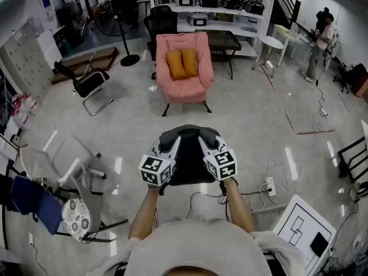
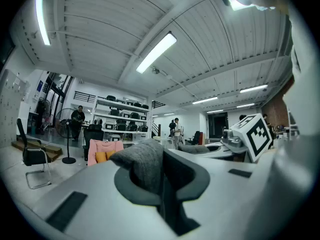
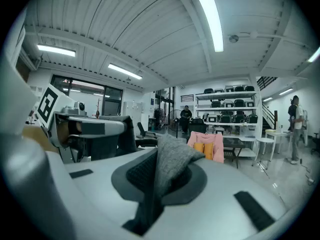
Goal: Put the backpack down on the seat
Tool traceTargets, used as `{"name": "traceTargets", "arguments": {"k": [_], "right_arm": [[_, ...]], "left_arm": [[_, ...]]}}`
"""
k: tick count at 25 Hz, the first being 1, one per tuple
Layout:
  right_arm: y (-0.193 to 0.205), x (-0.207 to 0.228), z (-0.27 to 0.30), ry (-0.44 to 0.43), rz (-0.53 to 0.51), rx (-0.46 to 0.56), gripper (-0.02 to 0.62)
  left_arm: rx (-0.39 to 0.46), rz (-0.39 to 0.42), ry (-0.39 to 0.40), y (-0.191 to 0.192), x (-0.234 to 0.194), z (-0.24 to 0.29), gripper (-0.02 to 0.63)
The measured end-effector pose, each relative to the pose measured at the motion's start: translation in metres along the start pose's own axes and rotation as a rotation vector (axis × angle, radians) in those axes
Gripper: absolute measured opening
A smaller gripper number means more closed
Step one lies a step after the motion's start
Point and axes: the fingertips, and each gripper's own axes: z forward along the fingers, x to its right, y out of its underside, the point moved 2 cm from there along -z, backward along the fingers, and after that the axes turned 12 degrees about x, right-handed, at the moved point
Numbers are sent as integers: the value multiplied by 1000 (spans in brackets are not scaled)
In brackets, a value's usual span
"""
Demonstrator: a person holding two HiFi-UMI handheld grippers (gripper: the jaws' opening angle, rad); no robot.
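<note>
A dark backpack (image 1: 188, 164) with a grey top hangs in front of me, held up by both grippers. My left gripper (image 1: 174, 141) is shut on a fold of its grey strap (image 2: 144, 165), pinched between the jaws. My right gripper (image 1: 203, 141) is shut on another grey strap fold (image 3: 170, 165) the same way. The two grippers stand close side by side above the bag. The seat is a pink armchair (image 1: 184, 68) with two orange cushions (image 1: 182, 63), straight ahead across the bare floor; it also appears small in the left gripper view (image 2: 102, 151) and the right gripper view (image 3: 207, 146).
A black cantilever chair (image 1: 89, 85) stands left of the armchair, a floor fan (image 1: 118, 22) behind it. A dark table (image 1: 221, 39) and a white stool (image 1: 269, 42) sit behind the armchair. Folding chairs (image 1: 69, 165) are at my left, a power strip (image 1: 268, 186) with cables at my right.
</note>
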Motion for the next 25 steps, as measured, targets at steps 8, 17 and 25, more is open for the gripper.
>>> {"name": "traceTargets", "arguments": {"k": [8,17,25], "right_arm": [[2,-2,-7,0,-6,0,28],[5,-2,-16,-3,20,3,28],[9,15,-26,-15,37,2,28]], "left_arm": [[2,13,-1,0,5,-1,35],[-1,-3,-3,4,13,-3,35],[-2,0,-19,10,28,12,35]]}}
